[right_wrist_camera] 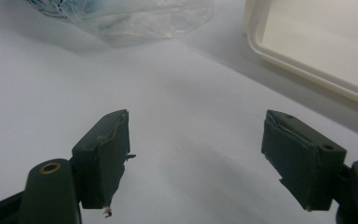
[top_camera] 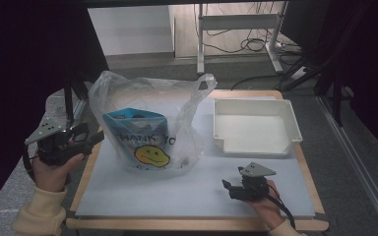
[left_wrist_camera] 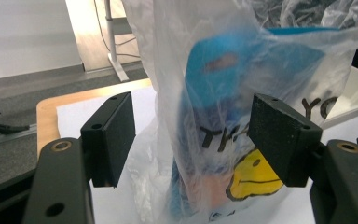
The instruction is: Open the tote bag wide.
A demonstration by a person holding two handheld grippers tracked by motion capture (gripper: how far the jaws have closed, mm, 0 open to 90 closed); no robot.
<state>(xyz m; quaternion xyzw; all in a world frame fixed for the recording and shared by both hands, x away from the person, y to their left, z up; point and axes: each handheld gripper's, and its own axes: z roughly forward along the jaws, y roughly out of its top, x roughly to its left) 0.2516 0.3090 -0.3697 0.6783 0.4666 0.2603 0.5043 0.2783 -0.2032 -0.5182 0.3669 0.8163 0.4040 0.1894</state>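
High view: a clear plastic bag (top_camera: 150, 123) printed with a yellow smiley face stands upright on the white sheet covering the worktop (top_camera: 197, 223), left of centre. A blue pouch (top_camera: 135, 123) stands inside it. To its right, well apart, sits a white tray (top_camera: 256, 125).

Left tongs (top_camera: 91, 135) hang off the worktop's left edge, just beside the bag and raised above the surface, pointing toward it. Left gripper view confirms the jaws spread wide, with the bag in line between them but the pads (left_wrist_camera: 109, 137) clear of the plastic (nothing gripped).

Right tongs (top_camera: 229, 189) rest low on the white sheet near the front edge, below the tray. Right gripper view shows the jaws released, with bare sheet between them.
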